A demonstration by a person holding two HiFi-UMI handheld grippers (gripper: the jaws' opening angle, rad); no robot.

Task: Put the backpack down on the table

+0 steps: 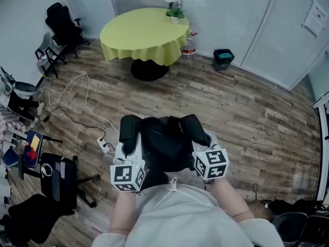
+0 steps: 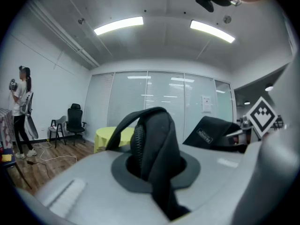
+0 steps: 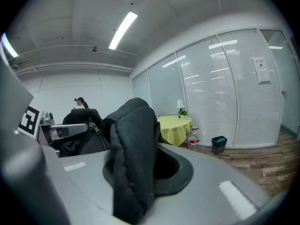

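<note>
A round table (image 1: 144, 32) with a yellow-green cloth is located at the far side of the wooden floor (image 1: 247, 112). The black backpack (image 1: 164, 140) is held above the floor, close to the person and well apart from the table. The left gripper (image 2: 152, 168) and the right gripper (image 3: 136, 168) are each clamped on a padded fold of the backpack.
</note>
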